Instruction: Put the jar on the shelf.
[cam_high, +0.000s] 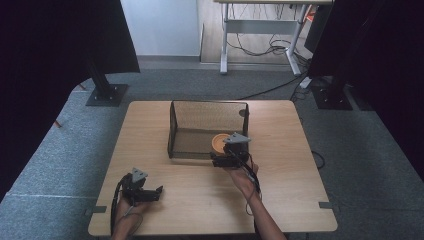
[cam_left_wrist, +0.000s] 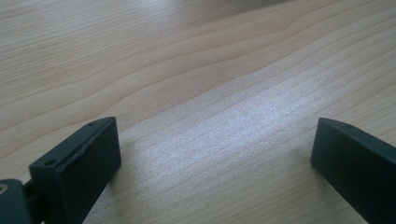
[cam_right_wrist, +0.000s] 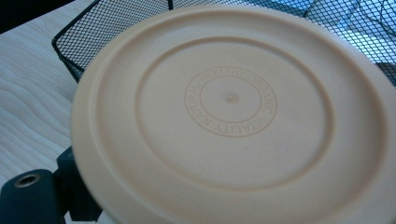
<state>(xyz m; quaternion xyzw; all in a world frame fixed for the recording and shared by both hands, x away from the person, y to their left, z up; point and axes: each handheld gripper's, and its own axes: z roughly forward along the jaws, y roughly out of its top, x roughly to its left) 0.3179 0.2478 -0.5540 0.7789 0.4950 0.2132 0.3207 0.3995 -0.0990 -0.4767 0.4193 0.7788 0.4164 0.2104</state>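
The right gripper clamps a round tan plate and holds it at the near wall of the black mesh basket — the plate's base faces its camera. The left gripper rests low over the wooden table near the person's edge — jaws spread wide, nothing between them.

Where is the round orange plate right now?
In the high view, the orange plate is in the right gripper, just over the front right part of the black mesh basket in the middle of the table.

lab/office | grey carpet floor | black curtains | cabled desk frame
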